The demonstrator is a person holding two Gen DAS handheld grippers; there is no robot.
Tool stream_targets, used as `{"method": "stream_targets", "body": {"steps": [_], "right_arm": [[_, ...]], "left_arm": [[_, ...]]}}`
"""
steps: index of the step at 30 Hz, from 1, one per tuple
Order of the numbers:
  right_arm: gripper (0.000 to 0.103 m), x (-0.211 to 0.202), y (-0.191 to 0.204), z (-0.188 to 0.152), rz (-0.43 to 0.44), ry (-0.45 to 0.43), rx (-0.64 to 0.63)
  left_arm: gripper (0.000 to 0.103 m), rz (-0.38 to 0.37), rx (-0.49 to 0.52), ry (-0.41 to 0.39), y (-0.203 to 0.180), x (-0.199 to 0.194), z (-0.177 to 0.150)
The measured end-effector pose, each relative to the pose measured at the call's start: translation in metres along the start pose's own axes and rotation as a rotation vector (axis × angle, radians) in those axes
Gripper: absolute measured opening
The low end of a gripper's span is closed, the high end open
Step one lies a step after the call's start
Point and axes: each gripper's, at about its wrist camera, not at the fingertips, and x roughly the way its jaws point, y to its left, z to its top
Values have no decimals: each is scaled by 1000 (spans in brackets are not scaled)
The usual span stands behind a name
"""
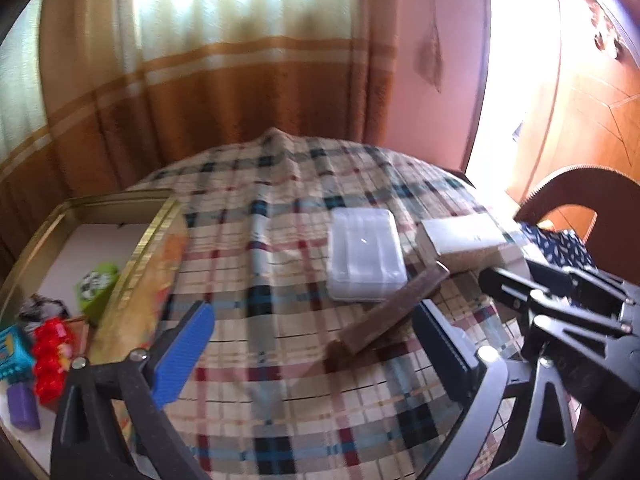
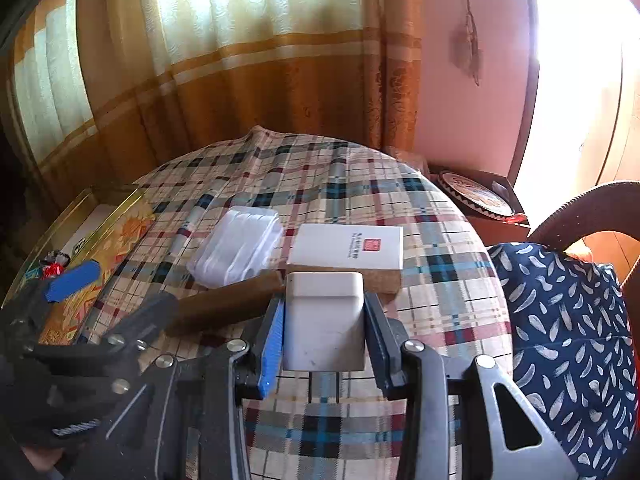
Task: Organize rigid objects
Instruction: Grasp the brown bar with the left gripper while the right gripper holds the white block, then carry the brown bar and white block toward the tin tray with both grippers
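Observation:
My right gripper [image 2: 324,320] is shut on a white rectangular charger block [image 2: 324,316], held above the plaid tablecloth [image 2: 320,184]. My left gripper [image 1: 316,344] is open and empty above the cloth, right of a gold tin box [image 1: 148,248] that holds small toys. A clear plastic case [image 1: 364,256], a brown bar [image 1: 392,312] and a white book-like box [image 1: 460,236] lie on the cloth ahead. In the right wrist view the clear case [image 2: 236,244], brown bar [image 2: 228,304] and white box [image 2: 348,246] lie just beyond the held block.
The tin holds a green item [image 1: 96,288], a red toy [image 1: 50,352] and a purple block [image 1: 24,406]. A chair with a blue patterned cloth [image 2: 568,340] stands at the right. Curtains hang behind the table. A dark side table with a plate [image 2: 476,196] stands at the far right.

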Motion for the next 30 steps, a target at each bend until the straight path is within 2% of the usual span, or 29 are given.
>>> {"method": "stream_targets", "body": {"steps": [3, 6, 10, 12, 14, 15, 16, 17, 18, 24, 30], "right_arm": [[40, 0, -6, 2, -1, -3, 15], [40, -1, -7, 1, 0, -7, 17], [40, -3, -5, 2, 8, -16, 15], [40, -3, -3, 2, 12, -18, 11], [40, -4, -4, 1, 14, -20, 12], [40, -4, -4, 1, 14, -22, 12], [40, -4, -4, 1, 14, -23, 12], [40, -3, -4, 0, 15, -23, 13], [40, -3, -3, 0, 16, -23, 13], [41, -5, 1, -2, 29, -38, 6], [40, -12, 10, -2, 70, -77, -9]], "left_arm": [[97, -15, 8, 18, -3, 7, 2], [87, -43, 31, 46, -9, 14, 2], [87, -77, 86, 76, -23, 22, 1], [78, -99, 117, 96, -30, 28, 2], [56, -107, 143, 109, -36, 31, 1], [48, -113, 148, 112, -37, 33, 1], [38, -128, 151, 117, -37, 34, 1], [24, -153, 148, 126, -37, 35, 1], [16, -173, 144, 126, -36, 34, 0], [13, -185, 152, 59, -35, 18, 1], [13, -143, 69, -5, -12, -1, 0]]}}
